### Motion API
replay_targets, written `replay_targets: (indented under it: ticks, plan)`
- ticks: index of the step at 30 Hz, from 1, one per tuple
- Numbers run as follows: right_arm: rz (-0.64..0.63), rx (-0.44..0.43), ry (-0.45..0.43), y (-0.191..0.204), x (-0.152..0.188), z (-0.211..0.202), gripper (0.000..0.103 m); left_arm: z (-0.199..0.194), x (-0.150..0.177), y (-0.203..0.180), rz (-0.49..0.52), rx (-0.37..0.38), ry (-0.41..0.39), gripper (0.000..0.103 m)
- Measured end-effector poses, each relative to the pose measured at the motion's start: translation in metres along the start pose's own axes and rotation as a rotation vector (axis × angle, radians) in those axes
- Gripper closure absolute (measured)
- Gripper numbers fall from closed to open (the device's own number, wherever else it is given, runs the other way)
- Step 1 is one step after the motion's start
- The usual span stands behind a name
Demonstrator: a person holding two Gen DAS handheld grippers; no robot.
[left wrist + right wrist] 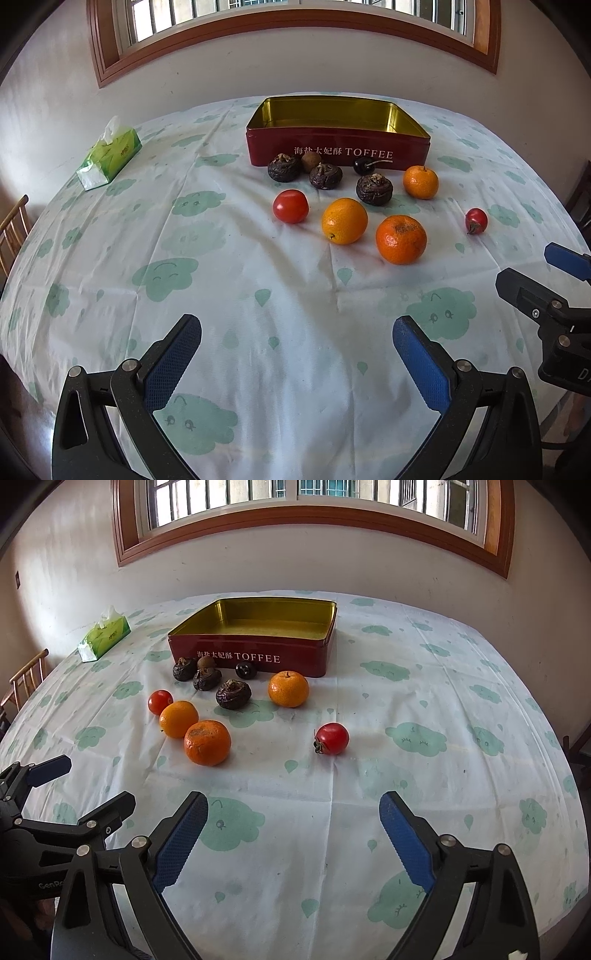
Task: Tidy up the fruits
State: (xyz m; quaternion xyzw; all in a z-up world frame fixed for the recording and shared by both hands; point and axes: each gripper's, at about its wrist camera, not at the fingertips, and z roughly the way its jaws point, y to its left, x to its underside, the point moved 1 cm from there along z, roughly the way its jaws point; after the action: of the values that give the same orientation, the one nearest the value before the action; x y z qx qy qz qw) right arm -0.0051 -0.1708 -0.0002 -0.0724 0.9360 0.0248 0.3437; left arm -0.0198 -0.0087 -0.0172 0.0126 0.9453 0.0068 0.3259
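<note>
So the fruit is all loose on the tablecloth [258, 332], bunched up right in front of the red toffee tin [338, 147], which is open and shows a gold inside. Hugging the tin's front wall: three dark wrinkly round fruits [283, 167], a small brown one [311, 161] tucked between the first two, and a shiny dark cherry [364, 166] with its stem on. Just off the tin's front right corner is a small orange [420, 182]. A bit further out from the tin are a red tomato [290, 206], a smooth yellow-orange one [344, 220] and a deeper orange mandarin [401, 239] with a scuffed top. The last one, a small tomato [331, 738] with a dried green cap, lies on its own, well apart from the tin and the rest.

Both claws are spread wide with nothing between the blue pads. The left gripper [297, 328] hangs over bare cloth on the near side of the fruit, well apart from the tin. The right gripper [293, 805] is beside it, also well back from the tin; the lone tomato is the closest fruit to it.

A green tissue pack [109, 153] lies off to the tin's left.
</note>
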Motion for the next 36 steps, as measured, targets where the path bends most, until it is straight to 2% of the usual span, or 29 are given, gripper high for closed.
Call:
replay_targets:
  ticks: [36]
  plan:
    - [0.013, -0.016, 0.013, 0.0013, 0.0016, 0.0045, 0.013, 0.0024, -0.0002, -0.0006, -0.001, -0.009, 0.004, 0.000]
